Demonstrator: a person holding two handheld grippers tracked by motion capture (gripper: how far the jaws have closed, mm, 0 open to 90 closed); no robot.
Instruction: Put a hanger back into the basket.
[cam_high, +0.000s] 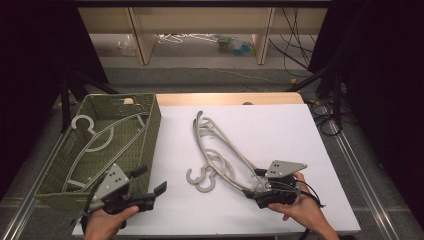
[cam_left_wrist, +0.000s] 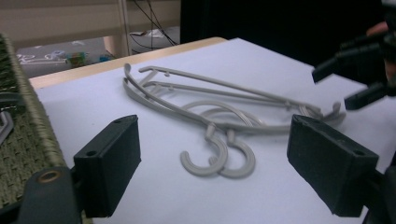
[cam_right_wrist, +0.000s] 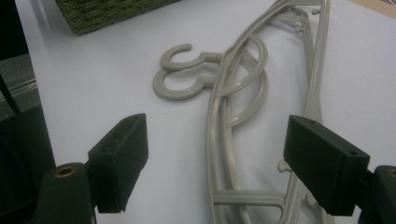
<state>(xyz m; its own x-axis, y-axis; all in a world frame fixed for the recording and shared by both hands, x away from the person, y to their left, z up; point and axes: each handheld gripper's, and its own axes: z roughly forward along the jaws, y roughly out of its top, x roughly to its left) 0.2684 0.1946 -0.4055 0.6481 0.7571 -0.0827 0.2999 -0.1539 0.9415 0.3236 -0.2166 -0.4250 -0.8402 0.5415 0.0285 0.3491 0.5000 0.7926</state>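
basket (cam_high: 150, 131) walls left, hangers (cam_high: 220, 150) mid-table — right side free

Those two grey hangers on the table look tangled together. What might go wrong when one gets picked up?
The two stacked hangers overlap, hooks side by side, so lifting one may drag the other along. The right tool is open at their end; a grip on a thin bar could slip. The basket already holds a hanger that might snag.

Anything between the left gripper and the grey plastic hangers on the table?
Bare white tabletop; the left gripper view shows the left gripper facing the two grey plastic hangers.
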